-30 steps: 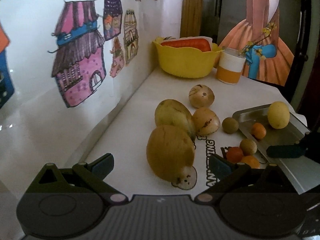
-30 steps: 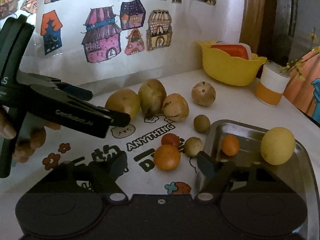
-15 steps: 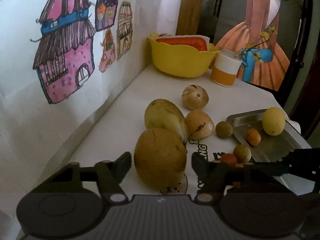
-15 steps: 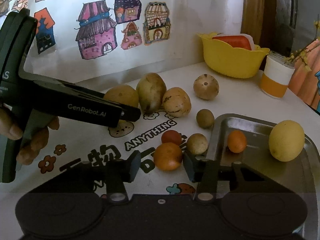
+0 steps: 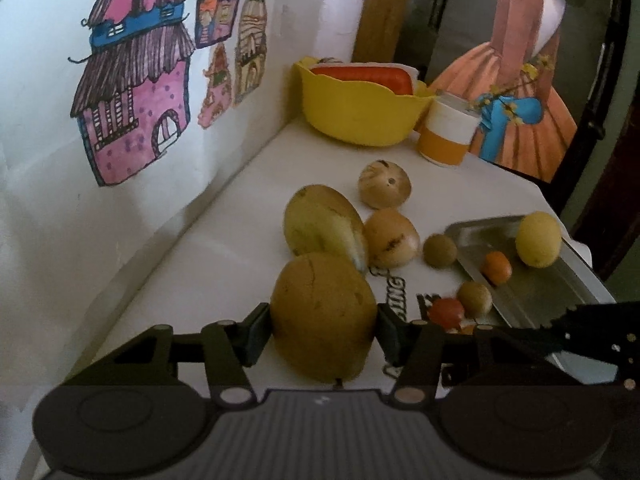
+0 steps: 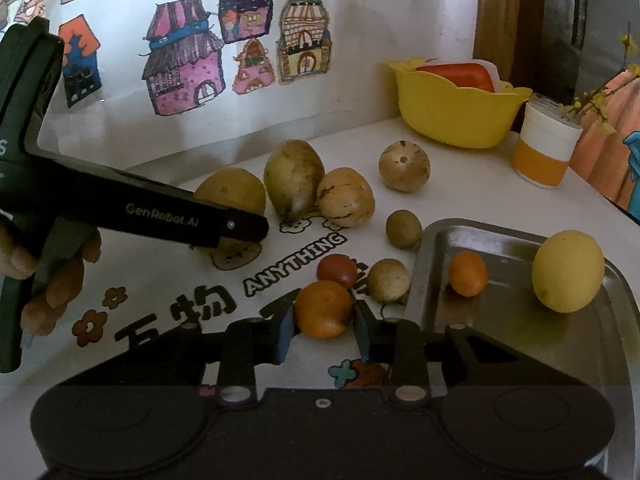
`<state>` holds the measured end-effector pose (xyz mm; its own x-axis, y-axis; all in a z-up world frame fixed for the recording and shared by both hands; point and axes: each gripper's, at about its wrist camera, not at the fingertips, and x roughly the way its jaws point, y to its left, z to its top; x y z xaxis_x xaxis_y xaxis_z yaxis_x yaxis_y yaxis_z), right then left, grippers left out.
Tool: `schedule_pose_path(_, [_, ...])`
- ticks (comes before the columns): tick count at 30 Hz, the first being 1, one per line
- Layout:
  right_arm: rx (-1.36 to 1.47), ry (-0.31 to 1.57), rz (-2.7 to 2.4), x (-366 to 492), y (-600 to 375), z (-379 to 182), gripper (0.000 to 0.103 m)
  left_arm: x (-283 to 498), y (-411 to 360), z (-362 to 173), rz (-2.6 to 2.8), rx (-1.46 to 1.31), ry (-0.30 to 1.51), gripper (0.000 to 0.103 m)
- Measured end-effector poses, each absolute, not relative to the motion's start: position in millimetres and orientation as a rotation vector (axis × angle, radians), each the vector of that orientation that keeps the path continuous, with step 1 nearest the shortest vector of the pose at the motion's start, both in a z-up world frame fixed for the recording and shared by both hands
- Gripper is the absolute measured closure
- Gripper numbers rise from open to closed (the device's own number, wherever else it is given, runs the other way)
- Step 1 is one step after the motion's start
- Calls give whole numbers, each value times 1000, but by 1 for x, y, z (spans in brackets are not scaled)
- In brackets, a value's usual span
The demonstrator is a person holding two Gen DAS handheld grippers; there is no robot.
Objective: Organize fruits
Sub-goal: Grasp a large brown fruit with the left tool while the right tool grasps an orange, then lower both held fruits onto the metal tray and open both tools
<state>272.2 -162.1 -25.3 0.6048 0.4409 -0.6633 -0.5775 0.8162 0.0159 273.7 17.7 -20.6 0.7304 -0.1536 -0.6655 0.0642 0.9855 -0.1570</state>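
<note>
Left gripper (image 5: 323, 326) clamps the large brown fruit (image 5: 323, 316); right gripper (image 6: 322, 330) clasps the orange (image 6: 323, 308), tray (image 6: 516, 324) at three o'clock.

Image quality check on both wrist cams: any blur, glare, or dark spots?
Left wrist: dim overall, soft motion blur, fisheye bends the wall; the big brown fruit between the left gripper pads is shaded. Right wrist: sharper, mat lettering readable, mild sheen on the metal tray, the orange clear at the right gripper.
</note>
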Motion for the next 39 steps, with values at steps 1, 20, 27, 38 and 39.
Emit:
schedule_pose_path(1, [-208,706,596,270,-162,-25,69,271,17,-20,-123,-126,746,43])
schedule_pose_path(20, [-131,637,543,215,-197,4,69,217,-12,3,-188,-132,700,43])
schedule_pose_path(27, [-127,591,467,204,-231,22,69,215,-41,17,-240,-122,671,43])
schedule_pose_path(38, [-108,574,345,207,-293,12,69,243,-90,14,-286,-148,666,43])
schedule_pose_path(39, [-101,579,341,210,-298,10,69,245,-94,13,-294,-145,664,43])
